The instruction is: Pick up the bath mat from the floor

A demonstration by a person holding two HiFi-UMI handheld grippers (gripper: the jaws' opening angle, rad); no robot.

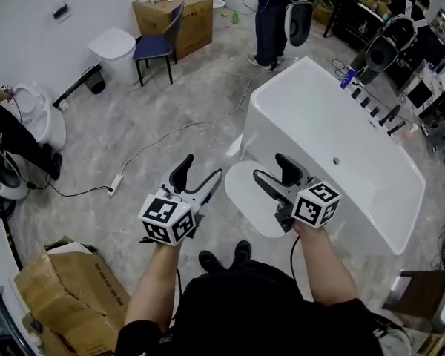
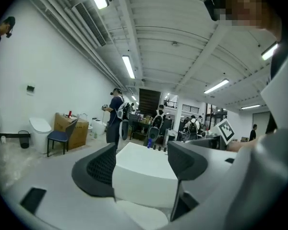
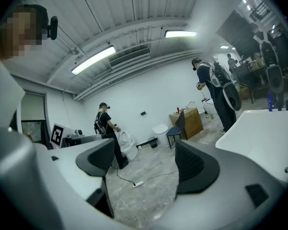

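Claws: left claw [image 1: 202, 167] and right claw [image 1: 268, 166] both gape apart, empty.
Bath mat [image 1: 241, 199]: white, flat on the floor [image 1: 170, 110], twelve o'clock from the person's shoes [image 1: 222, 258], just beside the bathtub [image 1: 334, 124].
Handling: probably soft, light and floppy; pinch its near edge.

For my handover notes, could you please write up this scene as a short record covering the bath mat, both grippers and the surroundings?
Bath mat: white, oval, flat on the floor beside the bathtub, untouched
Left gripper: open, empty, facing the bathtub
Right gripper: open, empty, overlapping the mat in the head view
Nearby: blue chair, toilet, cardboard box
Task status: mat not yet picked up
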